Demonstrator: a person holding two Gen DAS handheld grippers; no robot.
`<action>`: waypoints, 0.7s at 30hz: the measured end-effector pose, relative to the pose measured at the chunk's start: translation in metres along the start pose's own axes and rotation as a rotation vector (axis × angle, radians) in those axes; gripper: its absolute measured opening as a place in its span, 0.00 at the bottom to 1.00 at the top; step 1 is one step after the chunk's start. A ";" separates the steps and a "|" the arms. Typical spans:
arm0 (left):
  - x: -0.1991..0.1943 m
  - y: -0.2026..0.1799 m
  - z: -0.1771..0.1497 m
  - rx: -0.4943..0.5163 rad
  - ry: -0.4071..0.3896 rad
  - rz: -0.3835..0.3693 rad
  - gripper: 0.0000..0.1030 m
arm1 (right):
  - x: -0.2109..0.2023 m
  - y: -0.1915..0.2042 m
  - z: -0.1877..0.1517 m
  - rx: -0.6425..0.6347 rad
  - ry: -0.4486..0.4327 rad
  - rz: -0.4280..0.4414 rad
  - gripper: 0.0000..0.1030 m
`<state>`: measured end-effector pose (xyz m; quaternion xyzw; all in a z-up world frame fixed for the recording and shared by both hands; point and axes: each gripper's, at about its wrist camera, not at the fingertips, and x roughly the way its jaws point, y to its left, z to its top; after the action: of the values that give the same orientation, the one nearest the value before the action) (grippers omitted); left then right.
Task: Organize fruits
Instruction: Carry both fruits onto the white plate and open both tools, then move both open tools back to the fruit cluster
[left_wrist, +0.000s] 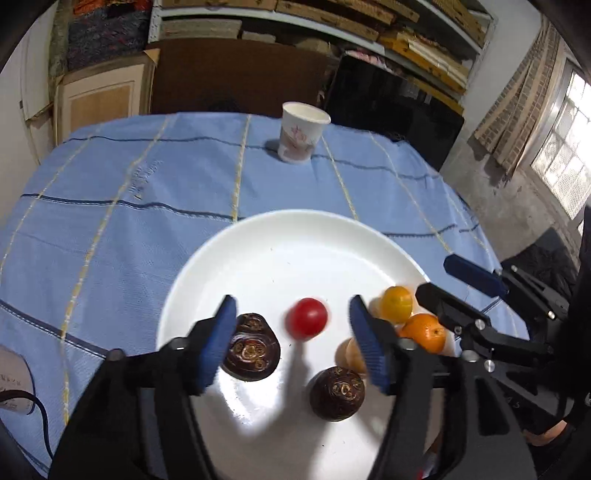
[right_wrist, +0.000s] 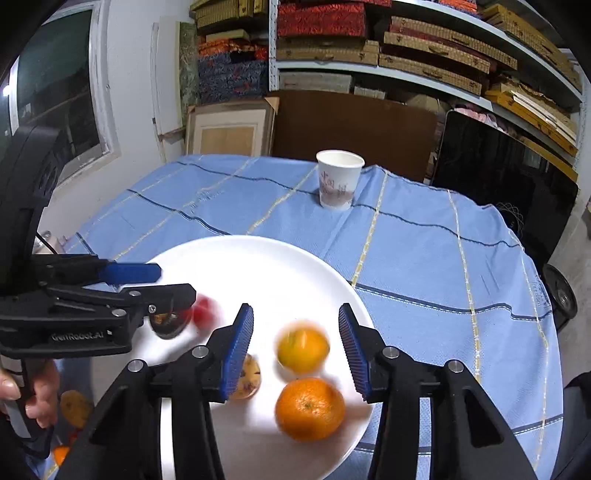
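White plate (left_wrist: 258, 236) on blue-clothed worktop (left_wrist: 129, 206), left gripper (left_wrist: 291, 345) fingers apart over blurred, perhaps rolling, tomato (left_wrist: 306, 318), right gripper (right_wrist: 295, 350) fingers apart above oranges (right_wrist: 309, 408).

White round plate (left_wrist: 280, 236) on blue checked cloth, holding loose fruit. Red cherry tomato (left_wrist: 306, 318) near the middle, blurred. Two dark brown fruits with gold markings: one (left_wrist: 251, 347) left of the tomato, one (left_wrist: 337, 393) nearer the front. Yellow-orange citrus (right_wrist: 303, 346) and deeper orange mandarin (right_wrist: 309, 408) close together at the right rim. Pale tan fruit (right_wrist: 248, 376) beside them.
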<state>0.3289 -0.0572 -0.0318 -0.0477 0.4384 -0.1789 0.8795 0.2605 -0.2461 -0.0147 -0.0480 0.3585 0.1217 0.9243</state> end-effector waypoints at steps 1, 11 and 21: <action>-0.007 0.002 0.000 -0.009 -0.009 -0.006 0.64 | -0.003 0.000 0.000 -0.001 -0.007 -0.005 0.47; -0.101 0.001 -0.072 -0.005 -0.040 -0.042 0.79 | -0.096 0.007 -0.055 0.068 -0.012 0.044 0.51; -0.137 -0.003 -0.197 0.081 -0.045 0.036 0.87 | -0.132 0.033 -0.166 0.089 0.063 -0.045 0.53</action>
<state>0.0968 0.0031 -0.0478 -0.0079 0.4117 -0.1794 0.8935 0.0499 -0.2687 -0.0478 -0.0190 0.3914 0.0831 0.9162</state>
